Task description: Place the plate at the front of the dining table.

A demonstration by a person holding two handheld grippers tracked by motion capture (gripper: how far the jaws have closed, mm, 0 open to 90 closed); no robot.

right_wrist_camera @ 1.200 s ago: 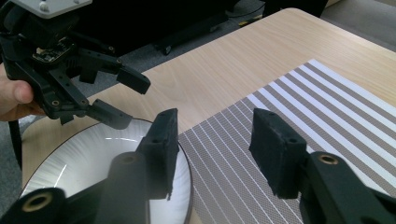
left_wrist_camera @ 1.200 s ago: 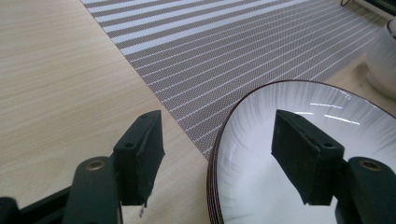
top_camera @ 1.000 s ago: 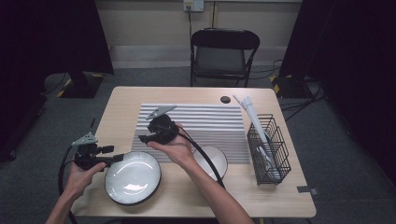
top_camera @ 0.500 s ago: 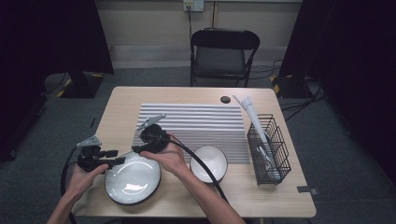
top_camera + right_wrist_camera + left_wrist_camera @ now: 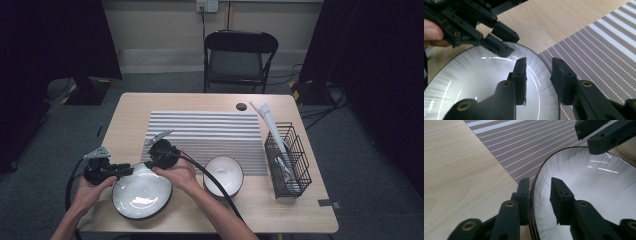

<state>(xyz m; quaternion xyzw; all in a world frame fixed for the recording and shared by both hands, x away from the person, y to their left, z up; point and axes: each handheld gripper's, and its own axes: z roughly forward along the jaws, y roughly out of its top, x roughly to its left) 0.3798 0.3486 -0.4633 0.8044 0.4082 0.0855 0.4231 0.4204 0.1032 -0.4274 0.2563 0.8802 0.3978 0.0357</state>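
Two grippers, mine, one large plate (image 5: pixel 142 196) at the table's near left edge, overlapping the striped mat (image 5: pixel 210 131). Left gripper (image 5: pixel 539 196) straddles its rim, jaws just closing, inner pad not yet pressing. Right gripper (image 5: pixel 537 77) likewise astride the far rim, closing, gap visible. Paired placement suits a two-sided lift, I judge.

Count: two bowls, large (image 5: pixel 142 195) and small (image 5: pixel 223 175); one striped mat (image 5: pixel 210 131); one wire basket (image 5: pixel 288 159); one chair (image 5: pixel 240 57); two grippers, left (image 5: pixel 122 171) and right (image 5: pixel 150 163).
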